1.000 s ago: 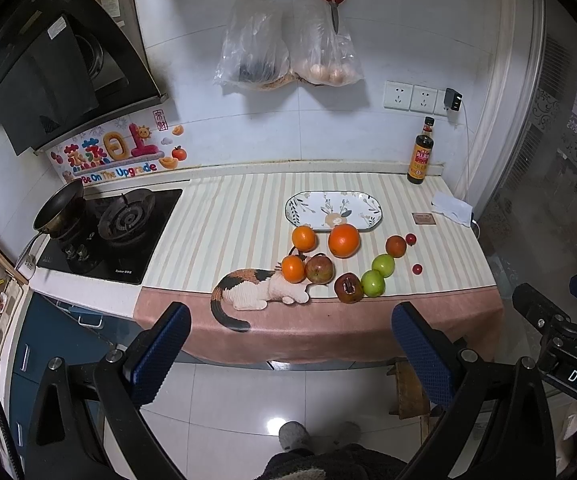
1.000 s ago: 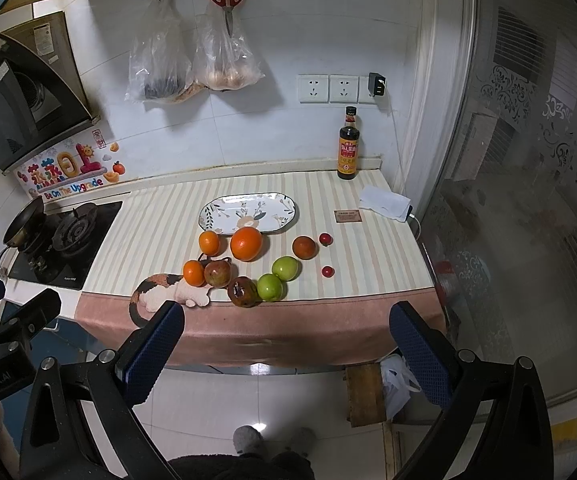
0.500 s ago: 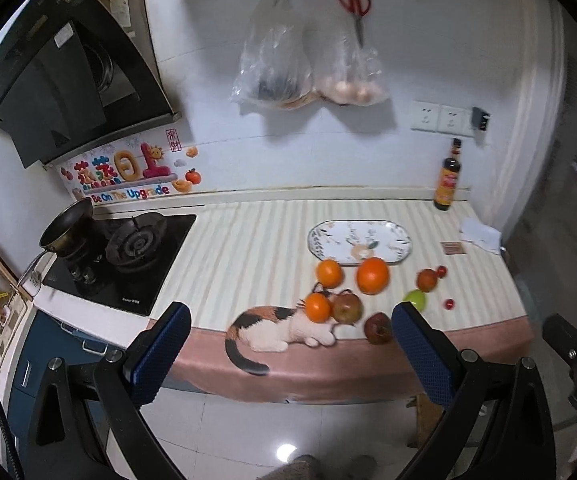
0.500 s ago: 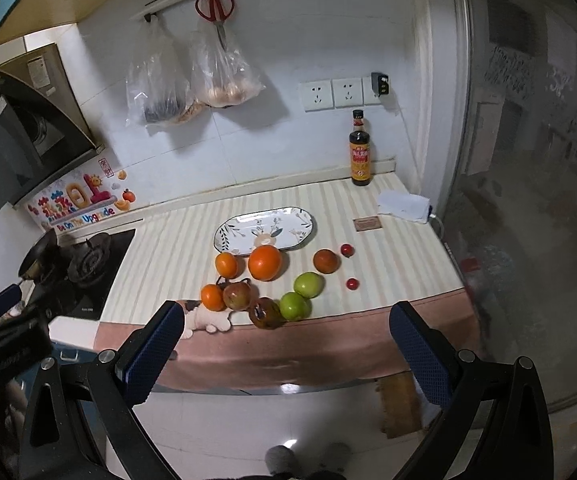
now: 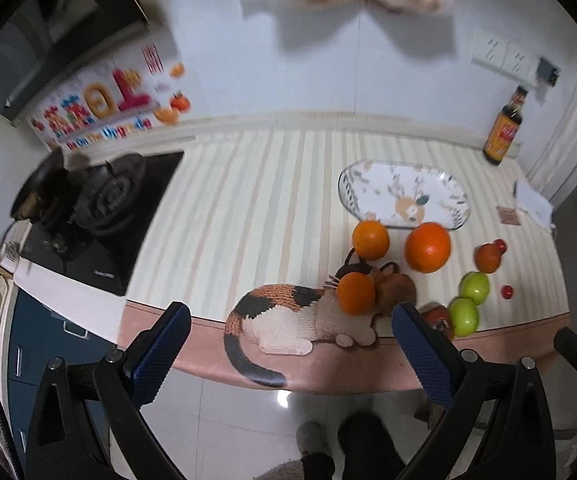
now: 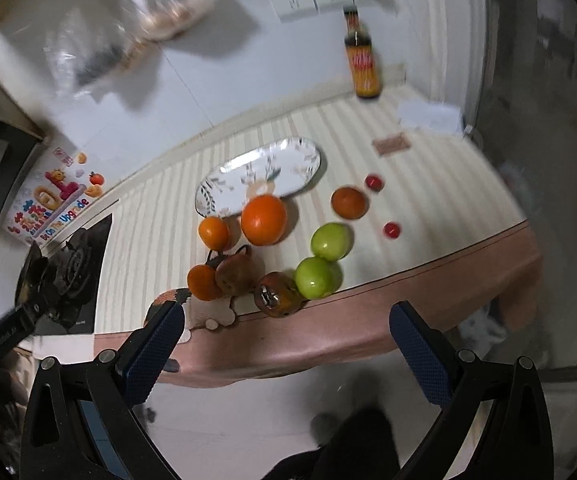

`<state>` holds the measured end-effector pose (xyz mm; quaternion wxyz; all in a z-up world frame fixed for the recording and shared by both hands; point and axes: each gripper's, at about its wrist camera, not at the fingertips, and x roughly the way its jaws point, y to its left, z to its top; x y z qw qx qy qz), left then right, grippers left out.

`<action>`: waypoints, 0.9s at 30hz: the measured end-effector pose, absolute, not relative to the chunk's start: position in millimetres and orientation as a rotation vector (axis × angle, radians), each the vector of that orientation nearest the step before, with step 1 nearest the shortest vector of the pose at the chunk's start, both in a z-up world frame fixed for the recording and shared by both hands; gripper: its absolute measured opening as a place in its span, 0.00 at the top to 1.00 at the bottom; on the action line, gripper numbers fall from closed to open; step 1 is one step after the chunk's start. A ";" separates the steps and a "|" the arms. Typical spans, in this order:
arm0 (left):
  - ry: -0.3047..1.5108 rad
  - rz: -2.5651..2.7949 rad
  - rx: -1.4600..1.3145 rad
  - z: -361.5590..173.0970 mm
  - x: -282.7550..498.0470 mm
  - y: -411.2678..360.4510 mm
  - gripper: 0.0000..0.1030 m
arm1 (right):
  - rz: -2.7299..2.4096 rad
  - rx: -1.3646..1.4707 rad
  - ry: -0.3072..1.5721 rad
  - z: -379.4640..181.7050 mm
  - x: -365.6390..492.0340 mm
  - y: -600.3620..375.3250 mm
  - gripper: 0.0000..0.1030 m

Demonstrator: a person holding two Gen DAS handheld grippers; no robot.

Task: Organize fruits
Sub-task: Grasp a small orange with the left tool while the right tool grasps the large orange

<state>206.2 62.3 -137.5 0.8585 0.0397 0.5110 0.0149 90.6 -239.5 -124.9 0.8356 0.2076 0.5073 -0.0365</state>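
Left gripper (image 5: 288, 340), black arms with blue textured pads: fingers (image 5: 160, 344) spread wide, nothing between them, touching nothing. It hung off the front edge of the striped cream counter (image 5: 248, 200), over the floor.

Right gripper (image 6: 284, 344), same build: fingers (image 6: 416, 344) equally wide apart, empty, also short of the counter edge.

Fruit lay loose on the counter near its front right part. Large orange (image 5: 427, 246) and smaller orange (image 5: 370, 239) sat just in front of the oval patterned white plate (image 5: 400, 184), which held no fruit. A third orange (image 5: 356, 293) touched a brownish-red apple (image 5: 398, 290), both against the head of a knitted calico cat toy (image 5: 284, 320). Two green apples (image 6: 322, 260) lay side by side; a dark red persimmon-like fruit (image 6: 278, 294) sat at the counter edge beside them. One small orange-red fruit (image 6: 349, 202) and two small red cherry tomatoes (image 6: 382, 206) lay further right.

Dark sauce bottle (image 6: 362, 62) stood at the back wall; black gas hob (image 5: 100, 208) to the left. Both views were motion-blurred.
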 end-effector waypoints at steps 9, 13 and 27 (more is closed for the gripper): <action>1.387 0.004 -0.038 -233.9 321.3 43.4 0.03 | 0.019 0.542 1.281 -229.4 230.3 -243.7 0.00; 1.484 -0.020 -0.117 -267.8 361.8 29.9 0.07 | 0.046 0.552 1.379 -278.8 289.7 -242.5 0.00; 1.706 -0.086 -0.214 -352.5 422.9 -7.1 0.43 | 0.228 0.537 1.582 -359.2 361.3 -207.1 0.23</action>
